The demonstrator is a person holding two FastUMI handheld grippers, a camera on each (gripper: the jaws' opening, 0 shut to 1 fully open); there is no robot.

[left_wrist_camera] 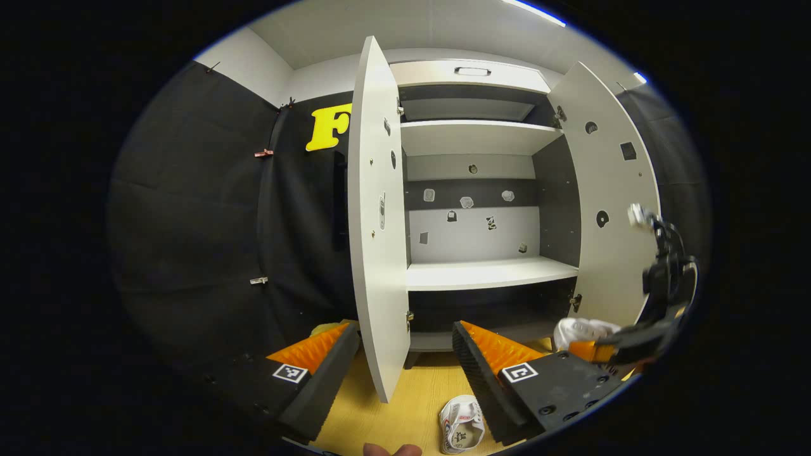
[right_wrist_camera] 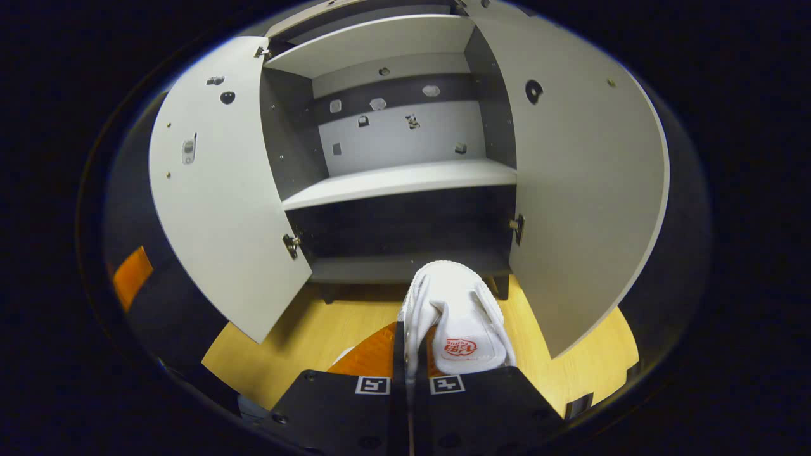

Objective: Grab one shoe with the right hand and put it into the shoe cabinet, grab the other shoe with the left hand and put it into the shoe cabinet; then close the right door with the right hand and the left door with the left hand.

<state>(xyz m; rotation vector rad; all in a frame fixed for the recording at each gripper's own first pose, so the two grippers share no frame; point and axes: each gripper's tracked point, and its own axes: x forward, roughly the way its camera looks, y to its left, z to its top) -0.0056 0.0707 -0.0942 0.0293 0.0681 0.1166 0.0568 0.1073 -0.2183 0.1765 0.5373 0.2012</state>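
Right gripper [right_wrist_camera: 410,361]: closed on the side wall of a white shoe [right_wrist_camera: 457,310], held before the open shoe cabinet [right_wrist_camera: 405,177]; left gripper [left_wrist_camera: 405,354]: wide open, empty, second shoe [left_wrist_camera: 461,423] on the floor below; step: stowing first shoe; next: carry onto a shelf.

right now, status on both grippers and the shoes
Right gripper shut on a white shoe, facing the open shoe cabinet. Left gripper open; second shoe on the floor. Both doors open, nothing blocking.
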